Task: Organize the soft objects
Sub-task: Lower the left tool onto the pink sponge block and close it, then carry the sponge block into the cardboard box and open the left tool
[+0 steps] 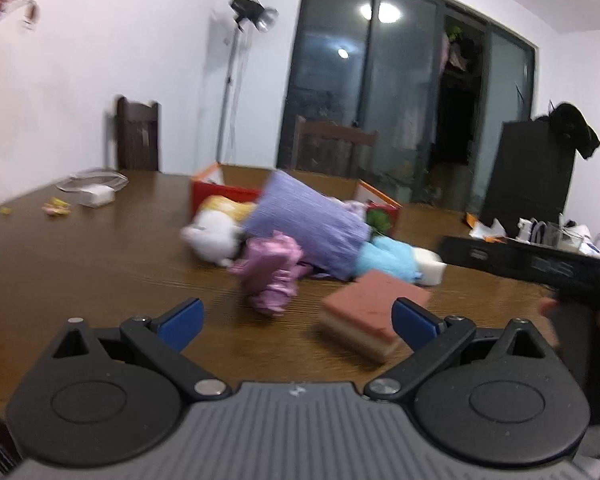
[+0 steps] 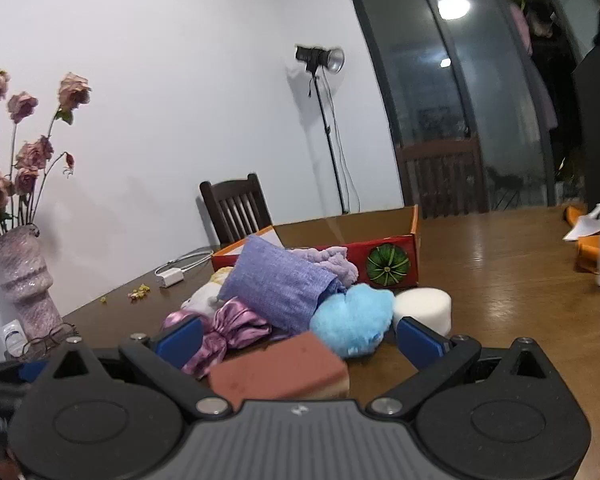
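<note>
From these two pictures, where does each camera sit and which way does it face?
Left wrist: on the left gripper, low over the table, facing the pile, red box and glass doors; own open fingers show, plus the other gripper at right.
Right wrist: on the right gripper, facing the pile and box, with the vase at left; open fingers straddle the sponge.
Both share the sponge, purple pillow, blue plush, lamp and chairs.
</note>
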The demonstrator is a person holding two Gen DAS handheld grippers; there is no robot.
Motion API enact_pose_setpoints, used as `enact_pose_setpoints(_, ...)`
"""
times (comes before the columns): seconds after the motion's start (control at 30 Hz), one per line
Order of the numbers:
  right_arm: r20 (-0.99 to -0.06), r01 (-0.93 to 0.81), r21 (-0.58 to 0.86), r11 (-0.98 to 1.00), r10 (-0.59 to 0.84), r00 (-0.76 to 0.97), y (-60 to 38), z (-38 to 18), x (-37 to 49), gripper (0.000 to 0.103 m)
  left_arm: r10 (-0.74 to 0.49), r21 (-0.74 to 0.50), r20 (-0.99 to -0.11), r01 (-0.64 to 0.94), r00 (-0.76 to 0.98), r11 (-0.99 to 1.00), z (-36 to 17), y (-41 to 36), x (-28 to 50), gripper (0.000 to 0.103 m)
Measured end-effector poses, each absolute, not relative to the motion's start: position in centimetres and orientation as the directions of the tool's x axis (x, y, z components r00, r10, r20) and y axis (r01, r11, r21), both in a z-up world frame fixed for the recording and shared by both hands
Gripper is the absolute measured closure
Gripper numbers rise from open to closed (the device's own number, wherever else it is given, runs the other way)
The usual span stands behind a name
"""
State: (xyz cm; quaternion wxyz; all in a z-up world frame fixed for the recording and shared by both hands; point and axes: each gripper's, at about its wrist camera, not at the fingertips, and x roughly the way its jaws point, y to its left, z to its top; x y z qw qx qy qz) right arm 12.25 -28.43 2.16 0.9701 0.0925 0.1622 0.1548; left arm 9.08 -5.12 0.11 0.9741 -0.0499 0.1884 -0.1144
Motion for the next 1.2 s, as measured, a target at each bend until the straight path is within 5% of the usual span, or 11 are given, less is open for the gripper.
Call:
enact_pose_setpoints(0.13, -0.396, -0.279, 0.223, 0.934, 0.348, 0.85, -28.5, 2.1, 17.0, 0.005, -0.331, -0.232, -0.421, 0.252, 0.845, 0.939, -0.3, -6.8, 12.5, 0.028)
enact_pose_setpoints(0.27, -0.448, -0.332, 0.332, 0.883, 0.458, 0.768, -29.3, 0.9, 19.8, 0.04, -0.406, -0.332, -0.477, 0.268, 0.78, 0.904, -1.0, -7.1, 15.2, 0.046)
enact_pose_setpoints(0.43, -0.507, -0.348, 0.34, 0.874, 0.482, 0.715, -28.9, -0.4, 20.3, 0.071, -0.413, -0.352, -0.515, 0.254, 0.751, 0.901, -1.7, -6.9, 16.9, 0.063)
enact_pose_setpoints(0.77, -0.44, -0.326, 0.442, 0.836, 0.519, 0.733, -30.3, -0.2, 15.5, 0.069, -0.461, -0.396, -0.507, 0.279, 0.728, 0.875, -1.2, -5.6, 17.2, 0.062)
enact_pose_setpoints(1.0, -0.476, -0.289, 0.475, 0.831, 0.519, 0.71, -29.9, -1.3, 17.3, 0.069, -0.472, -0.407, -0.534, 0.276, 0.701, 0.871, -1.6, -6.5, 18.6, 0.065)
enact_pose_setpoints(1.2, -0.417, -0.288, 0.447, 0.847, 0.482, 0.771, -30.0, 2.1, 17.7, 0.069, -0.508, -0.379, -0.447, 0.359, 0.736, 0.853, 2.7, -7.0, 20.2, 0.066)
